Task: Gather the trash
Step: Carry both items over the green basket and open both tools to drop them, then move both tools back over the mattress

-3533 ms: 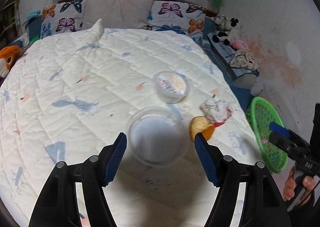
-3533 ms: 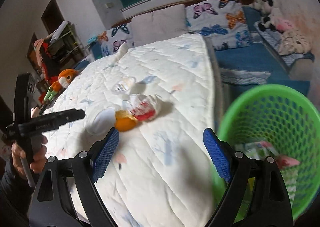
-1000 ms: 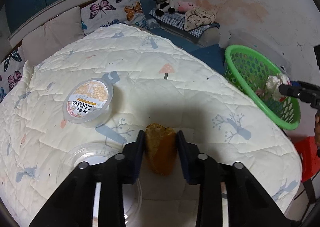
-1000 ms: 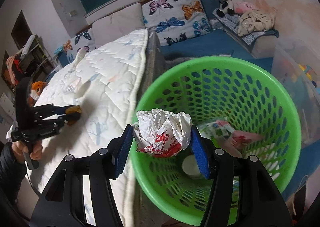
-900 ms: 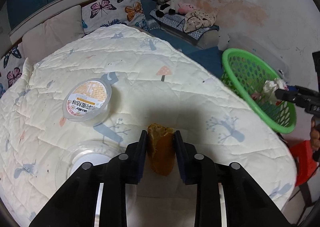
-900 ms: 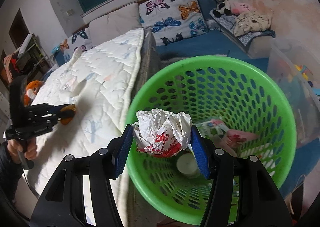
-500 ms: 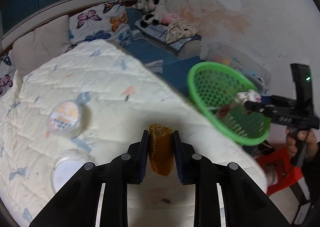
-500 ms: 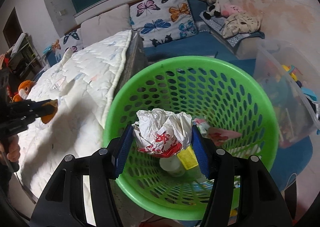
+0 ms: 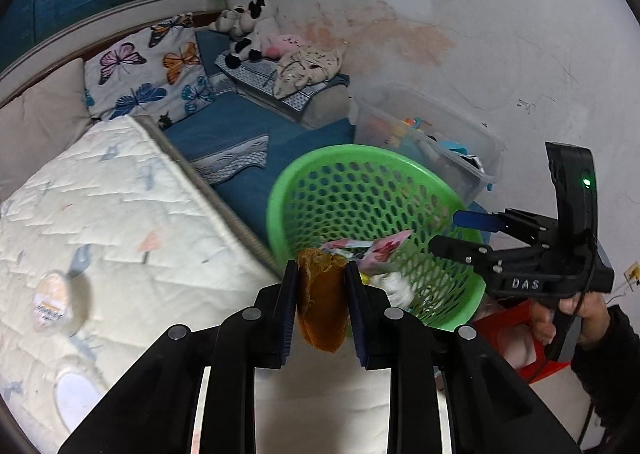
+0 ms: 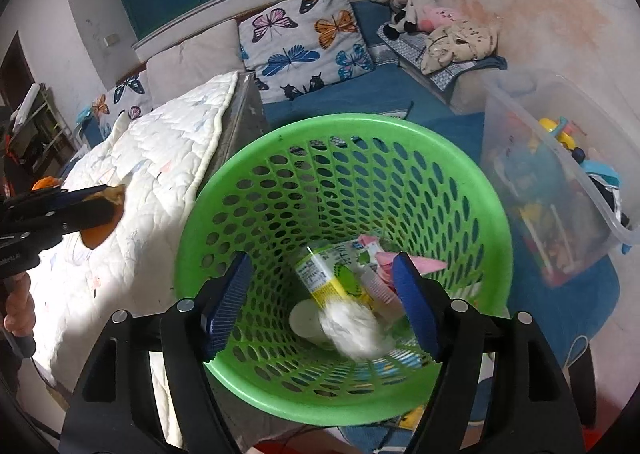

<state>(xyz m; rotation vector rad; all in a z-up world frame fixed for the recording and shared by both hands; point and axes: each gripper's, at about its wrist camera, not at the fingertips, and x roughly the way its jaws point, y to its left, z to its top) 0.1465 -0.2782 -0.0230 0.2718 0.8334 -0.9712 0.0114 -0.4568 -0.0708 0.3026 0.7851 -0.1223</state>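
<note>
The left gripper (image 9: pixel 322 304) is clamped on an orange peel (image 9: pixel 322 306), holding it above the bed's edge, just short of the near rim of the green basket (image 9: pixel 340 158). In the right wrist view the same peel (image 10: pixel 100 226) shows at the far left, over the quilt (image 10: pixel 160 158) and apart from the basket (image 10: pixel 400 126)

The right gripper (image 10: pixel 320 302) hangs over the basket's mouth with its jaws spread wide and nothing between them. Below it, in the bottom of the basket, lie a white paper wad (image 10: pixel 356 328), blurred, a yellow-green carton (image 10: pixel 332 274), pink wrappers (image 10: pixel 420 264) and a white round lid (image 10: pixel 306 320). From the left wrist view the right gripper (image 9: pixel 460 232) reaches in over the basket's right rim, between the peel and the far side of the basket

The basket stands off the bed's corner, beside the mattress edge. Behind it sits a clear bin (image 10: pixel 560 182) full of toys, against the stained wall. A red stool (image 9: pixel 516 328) shows under the basket's right side. Two plastic tubs rest on the quilt (image 9: pixel 120 214) near its left edge: a sealed one with an orange label (image 9: pixel 52 306) and a clear one (image 9: pixel 76 394) nearer the camera. Butterfly pillows (image 10: pixel 308 34) and plush toys (image 10: pixel 408 2) line the head of the bed
</note>
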